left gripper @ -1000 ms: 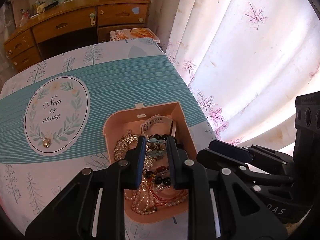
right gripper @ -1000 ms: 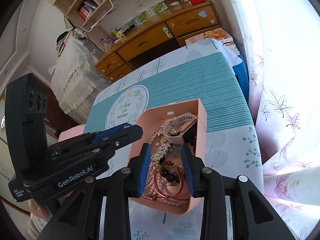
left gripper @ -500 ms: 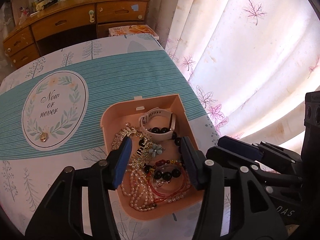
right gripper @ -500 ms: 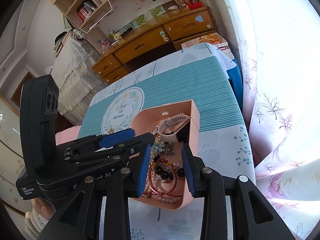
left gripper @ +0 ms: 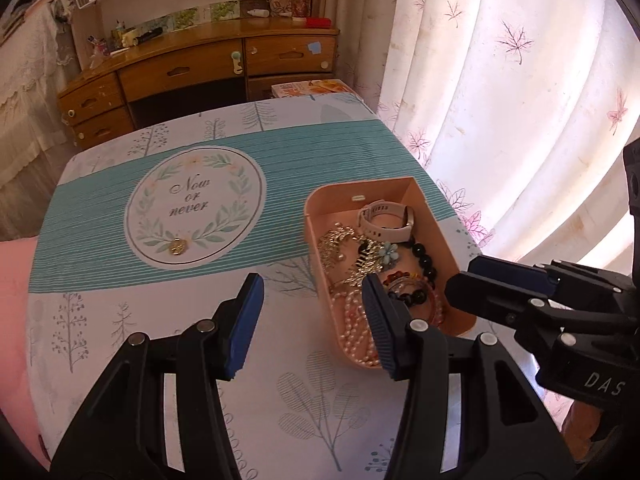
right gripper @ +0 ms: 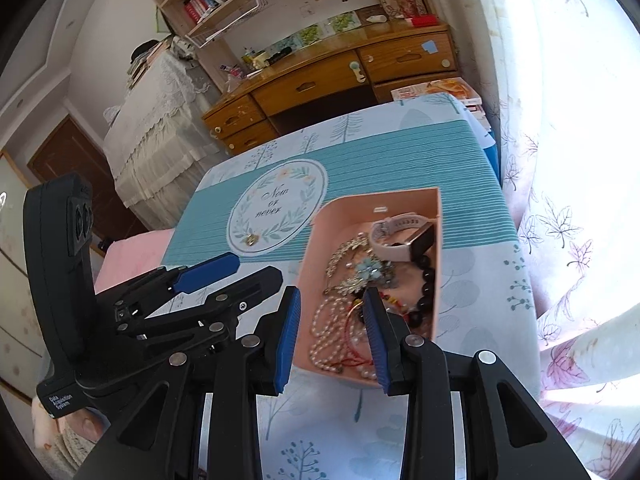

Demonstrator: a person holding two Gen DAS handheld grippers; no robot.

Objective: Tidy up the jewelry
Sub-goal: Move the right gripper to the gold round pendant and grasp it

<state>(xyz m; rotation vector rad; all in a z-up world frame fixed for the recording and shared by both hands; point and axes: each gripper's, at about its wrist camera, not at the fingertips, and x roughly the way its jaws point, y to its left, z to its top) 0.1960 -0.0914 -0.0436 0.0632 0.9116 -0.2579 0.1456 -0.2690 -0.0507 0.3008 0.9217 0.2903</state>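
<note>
A pink open box (left gripper: pixel 360 189) (right gripper: pixel 380 197) sits on the tablecloth's right side. It holds a white watch (left gripper: pixel 384 220) (right gripper: pixel 400 236), a blue flower brooch (left gripper: pixel 388 252) (right gripper: pixel 370 268), a black bead bracelet (left gripper: pixel 424 258), a pearl necklace (left gripper: pixel 354 320) (right gripper: pixel 324 320) and other pieces. A small gold pendant (left gripper: pixel 177 246) (right gripper: pixel 251 240) lies alone on the round "Now or never" print. My left gripper (left gripper: pixel 312 284) hovers open over the cloth beside the box's left wall, holding nothing. My right gripper (right gripper: pixel 331 294) stands open above the box's near left corner, also holding nothing.
A wooden desk (left gripper: pixel 200 64) with drawers stands beyond the table's far edge, with a magazine (left gripper: pixel 316 88) beside it. Leaf-print curtains (left gripper: pixel 500 100) hang close along the right edge. A pink cushion (left gripper: pixel 12 300) lies past the left edge.
My left gripper opened, left the flower brooch in the box, then drew back and to the left of the box. My right gripper also backed away a little.
</note>
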